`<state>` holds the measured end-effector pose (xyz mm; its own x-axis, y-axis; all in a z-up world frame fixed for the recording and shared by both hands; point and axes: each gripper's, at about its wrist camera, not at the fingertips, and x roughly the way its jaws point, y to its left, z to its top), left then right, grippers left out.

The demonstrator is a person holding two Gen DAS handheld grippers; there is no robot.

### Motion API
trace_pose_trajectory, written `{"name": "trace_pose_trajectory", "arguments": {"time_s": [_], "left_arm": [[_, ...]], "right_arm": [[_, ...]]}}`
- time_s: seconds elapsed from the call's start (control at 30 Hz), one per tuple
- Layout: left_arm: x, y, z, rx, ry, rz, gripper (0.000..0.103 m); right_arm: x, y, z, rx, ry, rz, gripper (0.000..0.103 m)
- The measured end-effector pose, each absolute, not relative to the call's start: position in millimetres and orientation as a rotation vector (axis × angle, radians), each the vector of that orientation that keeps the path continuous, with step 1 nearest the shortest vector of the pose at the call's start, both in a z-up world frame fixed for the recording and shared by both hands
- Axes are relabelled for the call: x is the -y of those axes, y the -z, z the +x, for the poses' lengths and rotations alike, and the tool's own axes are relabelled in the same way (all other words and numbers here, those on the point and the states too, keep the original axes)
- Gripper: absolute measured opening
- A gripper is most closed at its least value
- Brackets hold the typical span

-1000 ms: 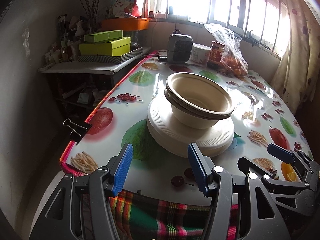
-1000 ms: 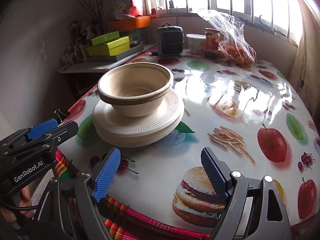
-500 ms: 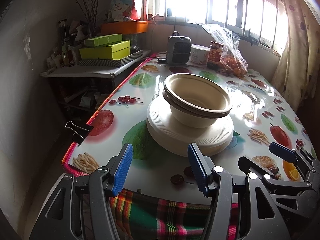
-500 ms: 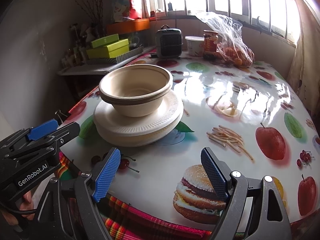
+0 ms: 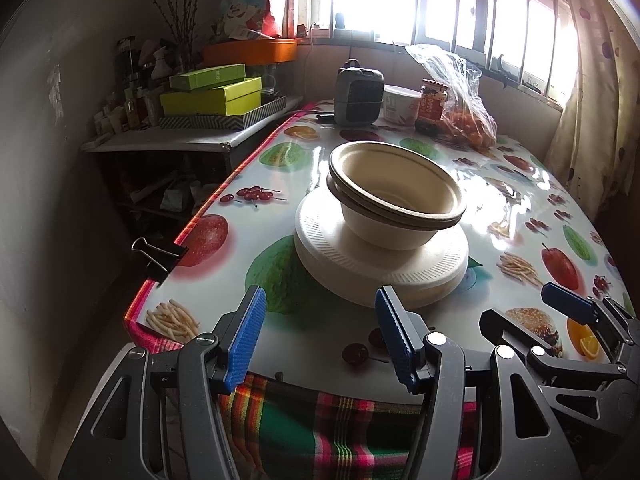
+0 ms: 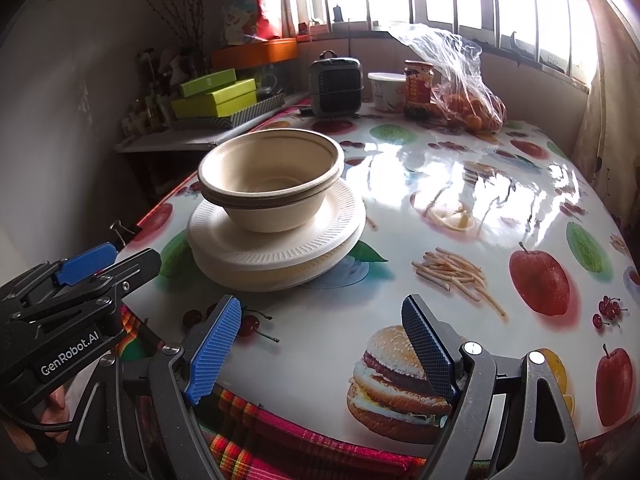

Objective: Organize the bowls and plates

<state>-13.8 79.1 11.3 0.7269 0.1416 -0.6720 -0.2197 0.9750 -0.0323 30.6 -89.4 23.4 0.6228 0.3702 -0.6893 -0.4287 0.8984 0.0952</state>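
**Bowls nested on the plates, both claws waiting at the table edge**

Our left gripper (image 5: 320,336) hangs over the near edge of the table (image 5: 516,184) with its blue pads spread and nothing between them. Our right gripper (image 6: 324,344) sits beside it, jaws wider apart and just as bare.

Just beyond the fingertips stands the stack: two bowls (image 5: 396,200) nested one inside the other, resting on a pile of white plates (image 5: 380,268), near the table's left side. A binder clip (image 5: 158,254) pins the glossy fruit-print cloth at that edge.

We judge the job close to finished, or the stack about to be moved. To lift it well, we should take the plates low at opposite rims, one claw each side, level and gentle; the foam looks light and would dent easily, and the bowls could slide if we tilt.
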Motion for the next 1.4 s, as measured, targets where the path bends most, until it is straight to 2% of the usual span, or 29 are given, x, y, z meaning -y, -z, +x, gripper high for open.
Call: {"name": "trace_pose_trajectory", "arguments": {"time_s": [1.4], "left_arm": [[-76.6, -10.3, -9.1, -0.737, -0.187, -0.09, 0.058]], "right_arm": [[91.1, -24.6, 30.2, -0.77, -0.449, -0.076, 0.083]]}}
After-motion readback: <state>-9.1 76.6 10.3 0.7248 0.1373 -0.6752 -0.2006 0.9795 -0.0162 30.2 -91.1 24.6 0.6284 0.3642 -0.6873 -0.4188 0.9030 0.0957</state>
